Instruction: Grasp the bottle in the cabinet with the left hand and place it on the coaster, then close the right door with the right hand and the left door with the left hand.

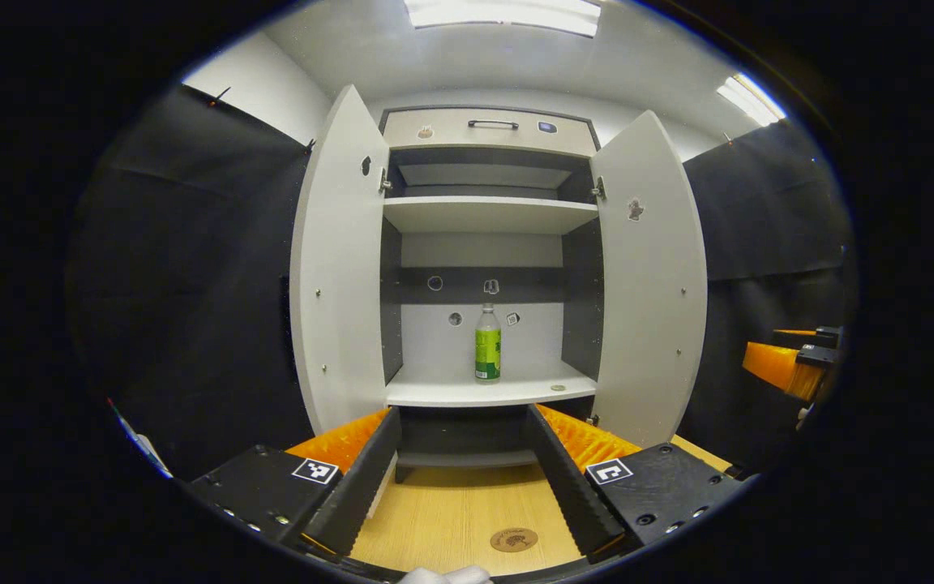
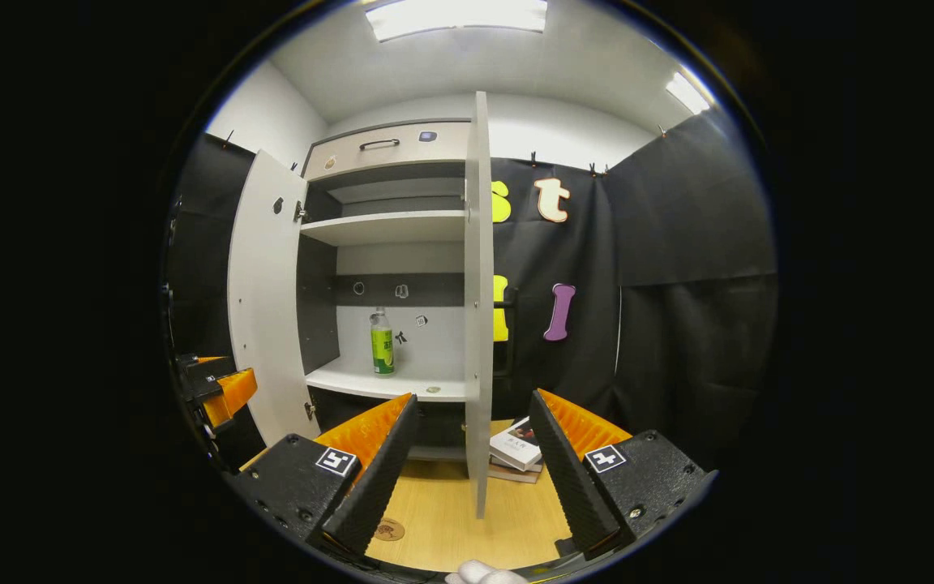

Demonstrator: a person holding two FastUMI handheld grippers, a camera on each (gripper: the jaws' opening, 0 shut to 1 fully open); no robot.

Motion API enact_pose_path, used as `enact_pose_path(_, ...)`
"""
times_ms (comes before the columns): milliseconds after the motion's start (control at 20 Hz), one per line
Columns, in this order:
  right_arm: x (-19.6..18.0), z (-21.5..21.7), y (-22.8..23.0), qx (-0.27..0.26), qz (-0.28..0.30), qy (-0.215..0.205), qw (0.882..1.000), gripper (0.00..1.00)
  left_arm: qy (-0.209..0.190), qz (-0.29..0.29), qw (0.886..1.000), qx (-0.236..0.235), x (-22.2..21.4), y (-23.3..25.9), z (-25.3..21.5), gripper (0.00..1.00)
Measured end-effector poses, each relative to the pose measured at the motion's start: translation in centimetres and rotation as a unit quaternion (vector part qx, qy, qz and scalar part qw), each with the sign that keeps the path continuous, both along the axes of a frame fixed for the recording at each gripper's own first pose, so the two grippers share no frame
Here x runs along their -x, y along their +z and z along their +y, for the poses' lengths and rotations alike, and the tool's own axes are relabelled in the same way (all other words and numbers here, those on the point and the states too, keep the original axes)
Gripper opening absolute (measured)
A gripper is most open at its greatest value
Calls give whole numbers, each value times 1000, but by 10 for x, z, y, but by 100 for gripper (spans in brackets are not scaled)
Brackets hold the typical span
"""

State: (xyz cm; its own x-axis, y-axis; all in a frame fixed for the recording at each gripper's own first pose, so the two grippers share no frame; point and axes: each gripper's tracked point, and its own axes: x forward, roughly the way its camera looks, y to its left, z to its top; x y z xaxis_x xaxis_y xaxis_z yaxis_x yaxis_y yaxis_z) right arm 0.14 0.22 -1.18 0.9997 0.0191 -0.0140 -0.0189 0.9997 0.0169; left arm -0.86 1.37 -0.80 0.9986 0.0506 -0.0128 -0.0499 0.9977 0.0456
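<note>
While both cabinet doors stand wide open, the right door sits edge-on in the right gripper view and hides part of the shelf. Bottle upright on lower shelf, label unreadable. Left gripper fingers apart, empty, bottle well ahead, centred between them. Right gripper fingers apart, empty, straddling the door edge, apart from it. Coaster on wooden surface near the left gripper's fingers. Books partly hidden behind the door.
</note>
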Motion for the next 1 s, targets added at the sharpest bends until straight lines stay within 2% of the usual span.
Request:
enact_pose_path(300, 2, 3, -1, 1, -1, 12, 1000, 84, 14, -6, 1000, 2, 6, 5, 3, 95)
enact_pose_path(600, -3, 8, 5, 8, -12, 24, 1000, 84, 25, 2, 1000, 0, -5, 0, 5, 95)
enact_pose_path(800, -10, 11, 11, 9, -16, 36, 999, 84, 24, 3, 1000, -1, -33, -2, 5, 95)
enact_pose_path(1000, -18, 7, 14, 22, -16, 38, 999, 84, 25, -1, 1000, -2, -86, 0, 6, 95)
